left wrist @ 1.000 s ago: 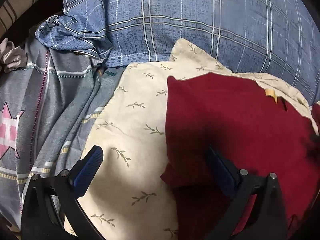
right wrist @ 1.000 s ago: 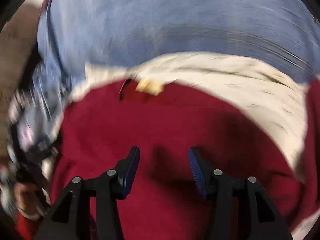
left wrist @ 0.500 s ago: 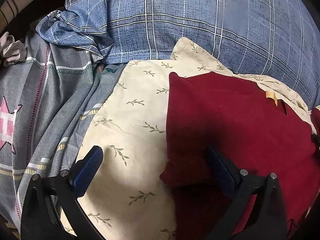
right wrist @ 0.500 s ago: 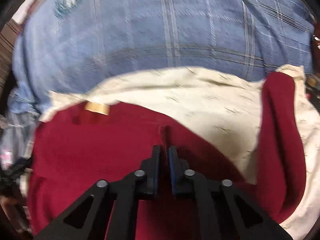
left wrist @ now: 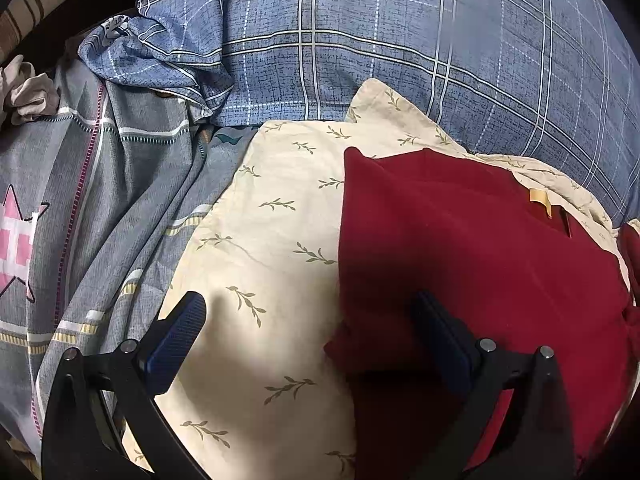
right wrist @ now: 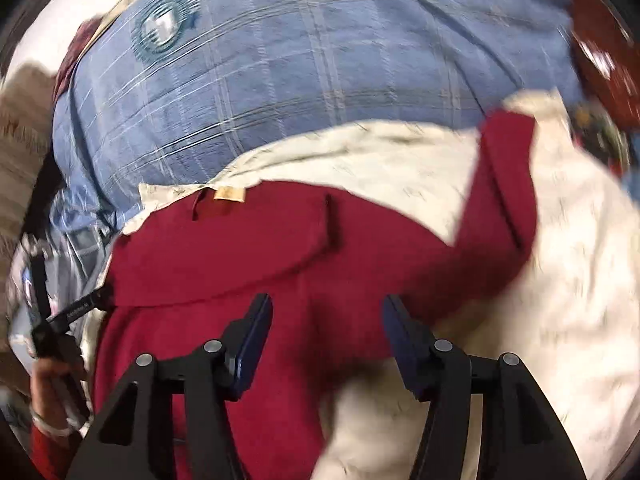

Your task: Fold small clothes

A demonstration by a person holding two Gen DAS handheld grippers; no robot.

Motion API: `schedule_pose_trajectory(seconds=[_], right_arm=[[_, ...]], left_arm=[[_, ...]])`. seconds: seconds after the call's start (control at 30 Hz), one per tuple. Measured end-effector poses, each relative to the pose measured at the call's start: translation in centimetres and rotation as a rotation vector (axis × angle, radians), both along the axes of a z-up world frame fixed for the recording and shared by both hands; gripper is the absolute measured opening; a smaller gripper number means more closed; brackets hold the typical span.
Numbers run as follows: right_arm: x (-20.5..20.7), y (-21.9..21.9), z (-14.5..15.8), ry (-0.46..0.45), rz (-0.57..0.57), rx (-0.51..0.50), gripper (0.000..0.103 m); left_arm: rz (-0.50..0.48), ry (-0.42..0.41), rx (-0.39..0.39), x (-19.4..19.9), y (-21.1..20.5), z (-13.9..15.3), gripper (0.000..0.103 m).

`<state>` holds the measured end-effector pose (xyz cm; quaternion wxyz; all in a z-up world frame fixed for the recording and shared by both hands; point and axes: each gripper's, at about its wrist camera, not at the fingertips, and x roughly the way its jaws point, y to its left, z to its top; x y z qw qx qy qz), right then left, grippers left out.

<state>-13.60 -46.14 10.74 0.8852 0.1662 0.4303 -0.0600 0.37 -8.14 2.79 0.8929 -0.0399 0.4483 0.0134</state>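
Bedding is filling both views: a blue checked pillow (left wrist: 400,48) is lying at the far side, a grey star-print sheet (left wrist: 80,208) is rumpling away to the left, and a cream leaf-print cloth (left wrist: 272,240) is spreading over the near part of the bed. On that cloth the dark red garment (left wrist: 460,248) is lying, its yellow neck label (left wrist: 540,196) pointing to the far right and one sleeve (right wrist: 504,184) stretching out unfolded to the right.

The left tool (left wrist: 308,332) is hanging spread wide, one finger over the cream cloth and the other over the garment's near left edge, pinching nothing. The right tool (right wrist: 328,336) is also standing spread above the garment's middle, empty.

Half a second ago the right tool was pressed together on a ridge of red fabric; now it is parting and the fabric is lying released, while the left tool is staying put.

Risks: a closing finger is likely to catch the cream cloth along with the garment, dragging both, and the soft fold may spring open again.
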Motion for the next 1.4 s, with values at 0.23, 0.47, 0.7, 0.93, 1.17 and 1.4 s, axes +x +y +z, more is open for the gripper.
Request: schedule_pose_trajectory(seconds=[0.23,0.47,0.7,0.93,1.17,1.4], right_arm=[[0.5,-0.8,-2.0,0.065,-0.027,0.090,0.059],[-0.5,-1.2,-3.0,0.093,-0.032,0.136,0.064],[0.5,-2.6,-3.3,0.017,-0.037,0.071,0.009],[-1.7,-4.4,-2.7,0.022,-0.099,0.150,0.027],[1.0,-8.3,2.3,-0.047,-0.230,-0.030,0.055],[11.6,-11.8,-0.2,0.106,-0.202,-0.105,0.052]], left_arm=[[0.015,0.001,-0.017,-0.2,0.2,-0.1,0.103],[0.019,-0.003,-0.002,0.0,-0.1,0.0,0.103],[0.017,-0.001,-0.003,-0.1,-0.1,0.0,0.103],[0.009,-0.004,0.006,-0.3,-0.2,0.0,0.103],[0.017,-0.014,-0.012,-0.5,-0.1,0.6,0.103],[0.012,-0.013,-0.005,-0.2,-0.2,0.5,0.103]])
